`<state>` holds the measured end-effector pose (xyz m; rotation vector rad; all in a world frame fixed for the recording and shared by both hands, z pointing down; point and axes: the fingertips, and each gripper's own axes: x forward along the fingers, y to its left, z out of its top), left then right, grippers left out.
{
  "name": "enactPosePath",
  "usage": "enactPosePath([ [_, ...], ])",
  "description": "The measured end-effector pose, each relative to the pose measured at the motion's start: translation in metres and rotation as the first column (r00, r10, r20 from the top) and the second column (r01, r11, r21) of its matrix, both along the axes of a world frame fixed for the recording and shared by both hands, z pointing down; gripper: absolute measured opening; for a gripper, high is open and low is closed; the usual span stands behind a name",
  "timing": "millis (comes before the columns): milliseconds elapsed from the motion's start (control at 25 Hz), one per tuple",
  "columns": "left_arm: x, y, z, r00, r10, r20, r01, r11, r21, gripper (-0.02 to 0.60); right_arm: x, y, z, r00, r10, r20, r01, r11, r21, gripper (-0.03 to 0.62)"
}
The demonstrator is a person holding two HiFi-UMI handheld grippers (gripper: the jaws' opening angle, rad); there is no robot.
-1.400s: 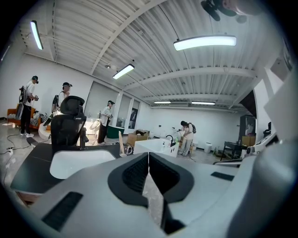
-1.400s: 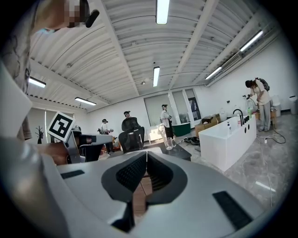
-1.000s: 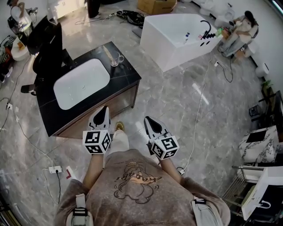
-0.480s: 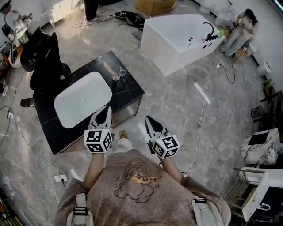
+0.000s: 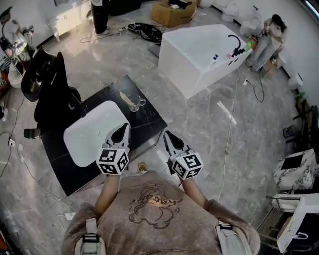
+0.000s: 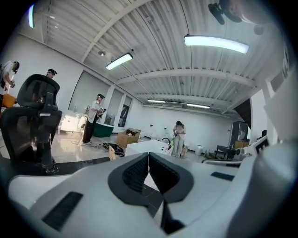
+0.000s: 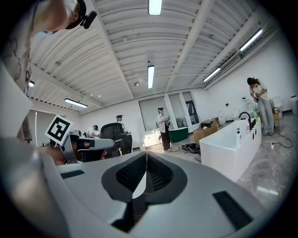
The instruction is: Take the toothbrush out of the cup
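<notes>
A clear glass cup (image 5: 135,103) stands on the black counter (image 5: 149,119), to the right of the white basin (image 5: 94,133). A pale toothbrush (image 5: 125,97) leans out of the cup toward the upper left. My left gripper (image 5: 124,127) is shut and empty, its tip over the basin's right rim, short of the cup. My right gripper (image 5: 167,134) is shut and empty too, just off the counter's right corner. In the left gripper view the jaws (image 6: 148,155) meet along one line; in the right gripper view the jaws (image 7: 146,154) also meet.
A black office chair (image 5: 50,89) stands behind the counter at the left. A white bathtub (image 5: 199,50) sits on the floor beyond, with a cardboard box (image 5: 172,12) and cables (image 5: 147,32) near it. People stand at the back and far right.
The counter and cup have come nearer and lower in the head view. Both grippers, first over the floor in front of the counter, now reach its front edge. Both stay shut.
</notes>
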<state>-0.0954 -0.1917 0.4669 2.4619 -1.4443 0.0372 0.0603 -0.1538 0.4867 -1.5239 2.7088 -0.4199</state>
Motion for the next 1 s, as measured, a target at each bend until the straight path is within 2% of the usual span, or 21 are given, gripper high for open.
enactPosePath([
  [200,-0.006,-0.026,0.005,0.999,0.012,0.031,-0.011,1.000,-0.012,0.017,-0.004,-0.026,-0.001,1.000,0.020,0.000,-0.020,1.000,0.004,0.018],
  [680,-0.004,-0.041,-0.011,0.999,0.012,-0.035,-0.011,1.000,0.005,0.017,-0.005,-0.047,-0.010,1.000,-0.022,-0.005,0.022,1.000,0.012,0.018],
  [1000,0.002,-0.051,-0.014,1.000,-0.021,-0.009,0.021,0.999,0.047,0.018,0.001,-0.062,-0.014,0.999,-0.053,-0.010,0.053,0.999,0.013,0.018],
])
